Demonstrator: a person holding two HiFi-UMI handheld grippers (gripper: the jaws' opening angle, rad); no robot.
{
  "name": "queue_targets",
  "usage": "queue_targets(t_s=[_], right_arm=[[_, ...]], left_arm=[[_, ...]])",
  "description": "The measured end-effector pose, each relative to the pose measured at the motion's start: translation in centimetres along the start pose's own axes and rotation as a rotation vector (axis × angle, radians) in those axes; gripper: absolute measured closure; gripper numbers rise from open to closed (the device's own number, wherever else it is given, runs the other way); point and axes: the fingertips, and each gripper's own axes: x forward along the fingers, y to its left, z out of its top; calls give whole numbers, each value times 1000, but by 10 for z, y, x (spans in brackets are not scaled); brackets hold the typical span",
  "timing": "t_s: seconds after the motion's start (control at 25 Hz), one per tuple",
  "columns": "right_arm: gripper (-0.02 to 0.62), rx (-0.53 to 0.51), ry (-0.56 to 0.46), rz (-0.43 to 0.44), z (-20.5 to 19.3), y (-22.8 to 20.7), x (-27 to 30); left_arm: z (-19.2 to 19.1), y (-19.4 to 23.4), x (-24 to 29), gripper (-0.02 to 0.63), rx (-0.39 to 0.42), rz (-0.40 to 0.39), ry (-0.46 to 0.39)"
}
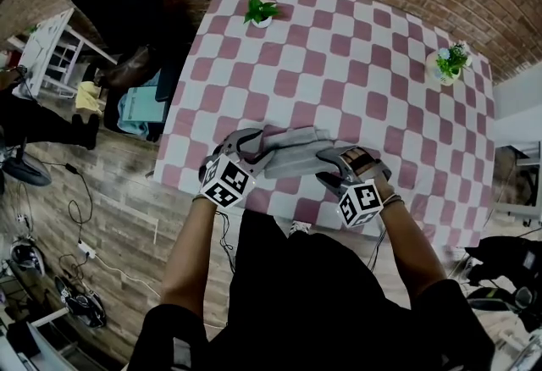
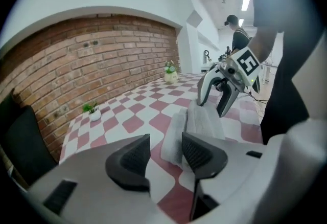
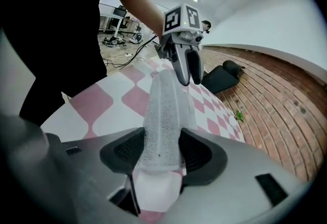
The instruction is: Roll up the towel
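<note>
Head view is showing the pink-and-white checked table point(image 1: 339, 64) carrying a soft grey terry towel point(image 1: 292, 153), partly rolled, at its near edge. The right gripper point(image 3: 162, 152) is pinching one end; the left gripper point(image 2: 166, 155) is gaping beside the other. Probably limp and light: grip both ends.

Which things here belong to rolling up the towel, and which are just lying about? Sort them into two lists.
In the job:
- grey towel
- right gripper, shut on one end of it
- left gripper, jaws apart at the other end
- checkered table, the work surface

Lying about:
- left potted plant, far edge
- right potted plant, far right corner
</note>
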Motion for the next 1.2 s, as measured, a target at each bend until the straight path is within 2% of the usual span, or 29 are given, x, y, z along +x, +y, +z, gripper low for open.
queue_targets(t_s=[0.12,0.2,0.28,0.32,0.44,0.56,0.76,0.84,0.88,1.0,1.04,1.08,1.2], right_arm=[[370,51,-16,42,-2,-3,3],[374,104,-29,73,-3,-7,5],[377,166,-42,108,-3,-10,4],[379,197,-48,128,-3,-11,4],[387,272,-60,189,-2,-15,3],[399,344,-62,249,1,-17,1],[438,409,-76,320,6,-4,-11],[473,434,-93,340,10,1,-19],[512,437,-104,328,10,1,-22],[491,322,-126,211,9,-3,-22],[430,260,-124,186,10,0,-21],[337,195,-117,173,10,4,-20],[240,-1,-52,111,5,14,-16]], left_arm=[[11,-19,-21,401,67,-57,-80],[11,-41,-30,369,123,-134,-78],[3,-60,-29,326,191,-193,-32],[-4,-66,-25,310,231,-199,3],[-24,-63,-6,312,334,-137,112],[-27,-58,1,371,302,-133,142],[-26,-76,-9,432,223,-256,145],[-25,-82,-16,453,188,-297,128],[-25,-83,-18,460,176,-300,119],[-28,-77,-13,459,212,-241,129],[-29,-75,-9,459,234,-218,142],[-30,-72,-6,457,250,-201,154],[-32,-69,-2,454,248,-198,165]])
